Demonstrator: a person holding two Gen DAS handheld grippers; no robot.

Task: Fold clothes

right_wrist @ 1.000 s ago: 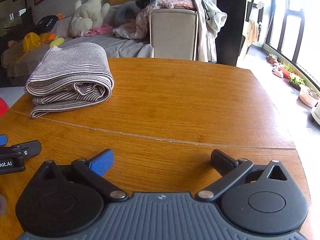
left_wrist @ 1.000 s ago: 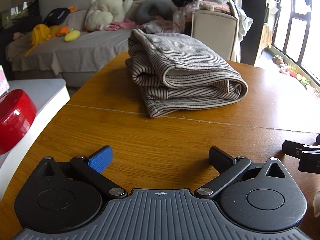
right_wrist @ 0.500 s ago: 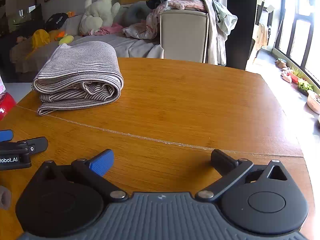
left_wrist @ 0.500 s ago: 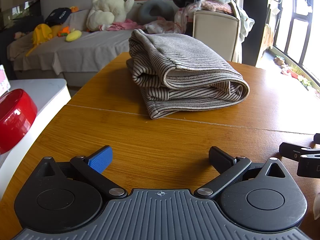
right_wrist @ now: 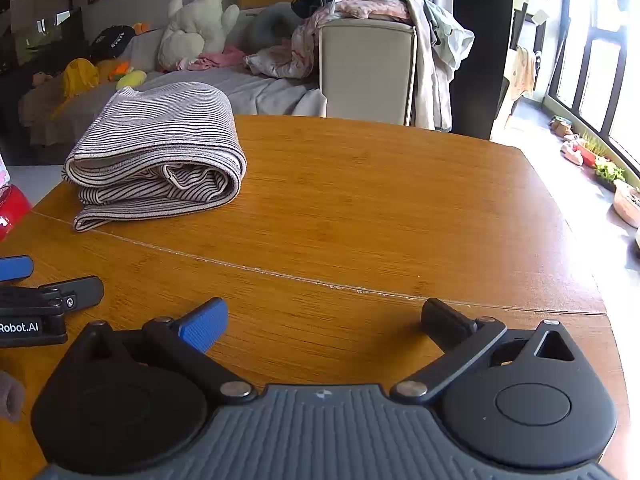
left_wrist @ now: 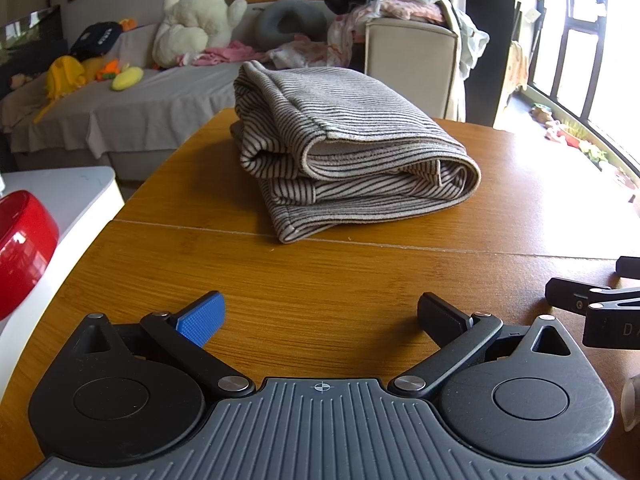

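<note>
Left gripper [left_wrist: 320, 314] and right gripper [right_wrist: 324, 320]: both wide open, nothing held, low over the table [right_wrist: 380, 208]. Folded striped cloth [left_wrist: 344, 152] sits upper centre, right view upper left.

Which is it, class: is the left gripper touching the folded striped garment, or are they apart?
Apart. In the left wrist view, the left gripper is open, and bare wooden table lies between its fingertips and the folded striped garment.

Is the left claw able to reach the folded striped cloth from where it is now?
Probably yes. The left claw is open and faces the striped cloth, with only bare table between them.
</note>
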